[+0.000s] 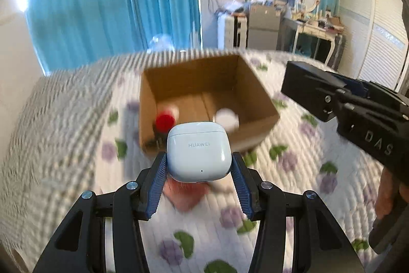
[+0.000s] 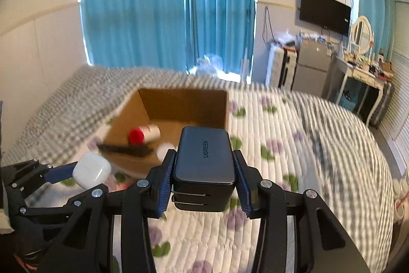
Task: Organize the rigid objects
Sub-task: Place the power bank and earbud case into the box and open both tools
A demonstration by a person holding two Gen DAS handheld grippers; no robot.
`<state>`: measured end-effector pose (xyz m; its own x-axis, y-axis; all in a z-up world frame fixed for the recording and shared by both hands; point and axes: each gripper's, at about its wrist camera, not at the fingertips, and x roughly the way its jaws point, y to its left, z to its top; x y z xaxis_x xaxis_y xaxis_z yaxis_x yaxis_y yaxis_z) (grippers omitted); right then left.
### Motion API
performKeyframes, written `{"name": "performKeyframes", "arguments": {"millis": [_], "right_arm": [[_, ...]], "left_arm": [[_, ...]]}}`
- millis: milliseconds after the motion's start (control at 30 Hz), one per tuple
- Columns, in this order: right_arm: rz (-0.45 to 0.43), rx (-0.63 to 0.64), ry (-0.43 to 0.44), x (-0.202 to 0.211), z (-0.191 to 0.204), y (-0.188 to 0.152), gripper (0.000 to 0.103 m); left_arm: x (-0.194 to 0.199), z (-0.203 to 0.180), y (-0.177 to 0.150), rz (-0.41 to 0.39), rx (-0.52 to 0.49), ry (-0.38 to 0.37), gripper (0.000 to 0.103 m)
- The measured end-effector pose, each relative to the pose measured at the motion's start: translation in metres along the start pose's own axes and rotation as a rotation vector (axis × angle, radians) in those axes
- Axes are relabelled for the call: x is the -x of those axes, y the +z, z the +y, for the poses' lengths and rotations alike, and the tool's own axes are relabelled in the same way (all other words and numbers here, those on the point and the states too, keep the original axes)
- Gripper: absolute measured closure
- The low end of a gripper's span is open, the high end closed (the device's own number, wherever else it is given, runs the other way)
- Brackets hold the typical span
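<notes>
A quilted bedspread (image 2: 294, 145) with purple flowers and green leaves covers the bed, grey check at its far edge. Blue curtains (image 2: 166, 4) hang behind. A black television (image 2: 324, 12) is mounted on the wall above a small fridge (image 2: 310, 65), beside a dressing table (image 2: 363, 73) with an oval mirror (image 2: 361, 33).

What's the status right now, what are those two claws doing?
Left claw shut on white earbud case. Right claw shut on dark charger. Cardboard box ahead, open, path unobstructed.
</notes>
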<state>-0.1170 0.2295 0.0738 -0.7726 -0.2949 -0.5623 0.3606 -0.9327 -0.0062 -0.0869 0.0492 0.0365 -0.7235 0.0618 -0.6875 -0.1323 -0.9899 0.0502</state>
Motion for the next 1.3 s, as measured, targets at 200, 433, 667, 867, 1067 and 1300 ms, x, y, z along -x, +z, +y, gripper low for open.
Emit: {"name": "performKeyframes", "arguments": {"millis": [200,433,667,867,1067,1300], "right_arm": [[-0.067,0.020,0.022,-0.004,0.000,0.045,0.060],[-0.080,0.031,0.029,-0.051,-0.011,0.076,0.060],[-0.046,0.000,0.021,-0.112,-0.027,0.072,0.062],[-0.027,0.019,0.029,-0.133,-0.030,0.063,0.062],[-0.043,0.023,0.032,-0.127,-0.026,0.068,0.062],[-0.007,0.021,0.042,-0.151,-0.016,0.068,0.061]], "left_arm": [[-0.032,0.011,0.053,-0.014,-0.025,0.032,0.052],[-0.112,0.015,0.091,0.098,-0.014,0.027,0.052],[-0.168,0.014,0.089,0.155,-0.010,0.019,0.052],[-0.170,0.014,0.083,0.136,-0.002,0.019,0.020],[-0.135,0.020,0.089,0.066,-0.019,0.027,0.018],[-0.099,0.046,0.079,-0.017,-0.004,0.077,0.018]]}}
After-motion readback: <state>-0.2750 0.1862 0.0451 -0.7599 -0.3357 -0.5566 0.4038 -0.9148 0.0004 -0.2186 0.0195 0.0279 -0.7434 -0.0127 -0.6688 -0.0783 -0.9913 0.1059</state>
